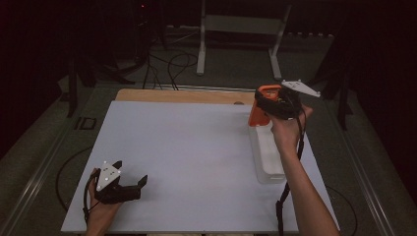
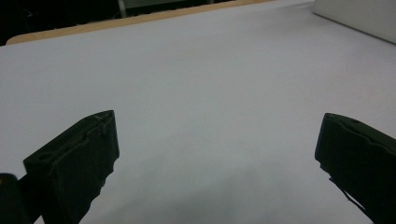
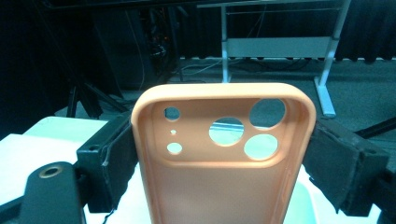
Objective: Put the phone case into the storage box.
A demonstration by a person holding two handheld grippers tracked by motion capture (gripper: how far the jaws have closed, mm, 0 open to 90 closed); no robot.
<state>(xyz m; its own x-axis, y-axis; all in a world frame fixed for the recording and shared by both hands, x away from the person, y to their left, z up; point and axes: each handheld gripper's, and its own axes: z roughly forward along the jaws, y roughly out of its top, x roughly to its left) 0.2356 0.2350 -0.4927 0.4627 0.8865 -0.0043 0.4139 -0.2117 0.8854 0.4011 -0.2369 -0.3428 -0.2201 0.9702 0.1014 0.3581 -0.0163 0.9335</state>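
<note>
Phone case (image 3: 219,158): orange, held upright at right of the high view, above the clear bin (image 1: 268,160).
Right gripper (image 1: 275,104): clamped on its sides for lifting.
Left gripper (image 1: 129,188): spread wide, rested idle on the surface (image 1: 196,147).

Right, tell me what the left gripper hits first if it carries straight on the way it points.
Probably nothing soon: the open left gripper faces bare white tabletop. The white rectangular tray lies off to the right of its line, though depth is unclear.
</note>
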